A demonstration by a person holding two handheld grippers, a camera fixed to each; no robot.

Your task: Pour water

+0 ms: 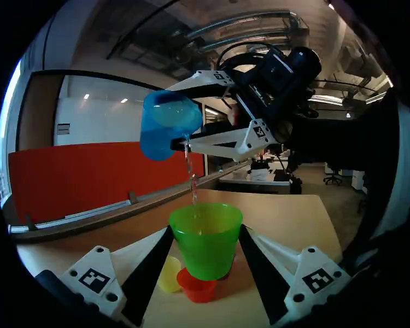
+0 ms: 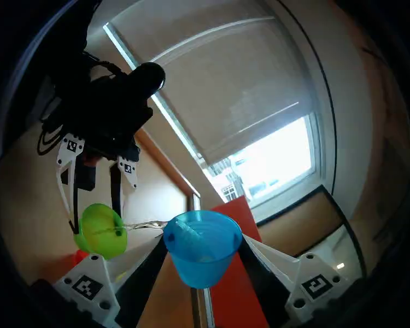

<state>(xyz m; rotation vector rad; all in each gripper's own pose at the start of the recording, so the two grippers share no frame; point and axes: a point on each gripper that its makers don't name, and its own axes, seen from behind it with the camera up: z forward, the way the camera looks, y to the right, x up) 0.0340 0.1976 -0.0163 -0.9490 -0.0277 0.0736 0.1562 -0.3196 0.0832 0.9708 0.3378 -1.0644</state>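
Pouring underway: right gripper (image 2: 202,246) clamped tilted blue plastic cup (image 1: 167,131); water (image 1: 191,180) streamed into left gripper's (image 1: 205,249) clamped green plastic cup (image 1: 206,235).

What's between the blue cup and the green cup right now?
A thin stream of water, falling from the tilted blue cup into the green cup below; the left gripper view shows it.
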